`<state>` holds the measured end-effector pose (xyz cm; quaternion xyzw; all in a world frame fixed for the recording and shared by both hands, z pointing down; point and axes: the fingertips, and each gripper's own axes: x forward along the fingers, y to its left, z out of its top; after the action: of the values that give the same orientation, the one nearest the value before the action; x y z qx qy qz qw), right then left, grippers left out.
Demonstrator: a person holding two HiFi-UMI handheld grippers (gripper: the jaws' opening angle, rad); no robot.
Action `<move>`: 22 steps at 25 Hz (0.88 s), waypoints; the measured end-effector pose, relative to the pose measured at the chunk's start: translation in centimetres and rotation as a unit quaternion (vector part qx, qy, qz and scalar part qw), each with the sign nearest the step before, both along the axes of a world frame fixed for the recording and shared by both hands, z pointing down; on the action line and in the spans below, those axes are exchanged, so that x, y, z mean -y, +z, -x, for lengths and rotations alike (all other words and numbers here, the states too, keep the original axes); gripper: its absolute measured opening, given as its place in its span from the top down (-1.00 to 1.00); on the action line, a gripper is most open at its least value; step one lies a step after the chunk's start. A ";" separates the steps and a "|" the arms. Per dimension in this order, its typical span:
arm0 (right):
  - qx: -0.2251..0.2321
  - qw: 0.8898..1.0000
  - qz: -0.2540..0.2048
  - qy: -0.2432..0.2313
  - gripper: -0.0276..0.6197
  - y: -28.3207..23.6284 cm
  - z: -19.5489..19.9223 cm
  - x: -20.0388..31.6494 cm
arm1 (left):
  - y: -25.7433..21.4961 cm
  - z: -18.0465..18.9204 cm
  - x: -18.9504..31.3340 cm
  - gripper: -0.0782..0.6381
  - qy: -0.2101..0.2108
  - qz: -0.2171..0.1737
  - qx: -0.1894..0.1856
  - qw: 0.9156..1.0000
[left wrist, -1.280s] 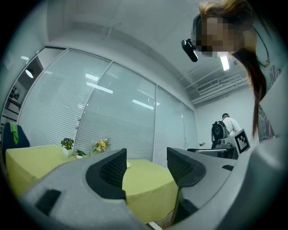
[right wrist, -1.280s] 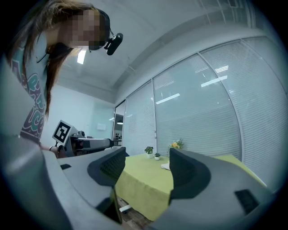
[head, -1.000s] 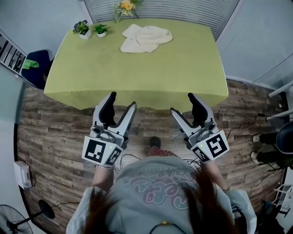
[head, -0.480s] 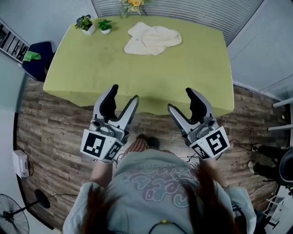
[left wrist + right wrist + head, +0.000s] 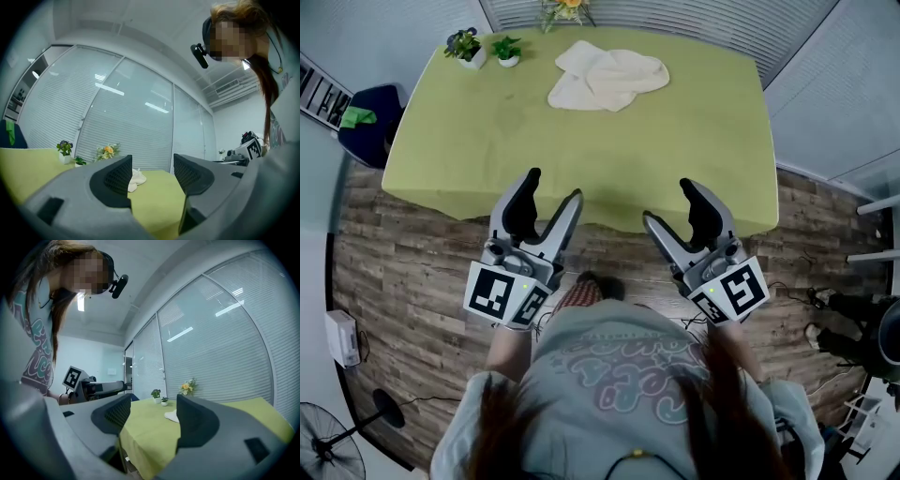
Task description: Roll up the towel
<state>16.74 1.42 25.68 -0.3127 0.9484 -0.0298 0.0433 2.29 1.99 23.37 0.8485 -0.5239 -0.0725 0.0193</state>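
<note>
A cream towel [image 5: 605,77] lies crumpled at the far side of the green-covered table [image 5: 581,150]. It also shows as a small pale heap in the left gripper view, towel [image 5: 137,179], and in the right gripper view, towel [image 5: 171,416]. My left gripper [image 5: 551,195] hangs just short of the table's near edge, its jaws wide apart and empty. My right gripper [image 5: 669,204] is held beside it, also open with nothing between its jaws. Both point level toward the table, far from the towel.
Two small potted plants [image 5: 483,49] stand at the table's far left corner, and a vase of flowers [image 5: 564,9] at the far edge. A dark chair [image 5: 364,117] stands left of the table. Cables lie on the wooden floor [image 5: 403,262]. Blinds cover the windows behind.
Both grippers and the person have moved closer to the table's near edge. Jaws stay as wide as before. The towel has not moved.
</note>
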 end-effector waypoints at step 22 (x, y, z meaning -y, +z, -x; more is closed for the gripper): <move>-0.052 0.999 -0.005 -0.014 0.01 2.2 3.2 8.8 | 4.1 4.3 8.4 0.08 -0.036 0.041 0.044 0.998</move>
<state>13.56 -7.41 27.87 -0.3001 0.9539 -0.0088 -0.0050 -1.97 -6.44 27.52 0.8301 -0.5567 -0.0145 0.0283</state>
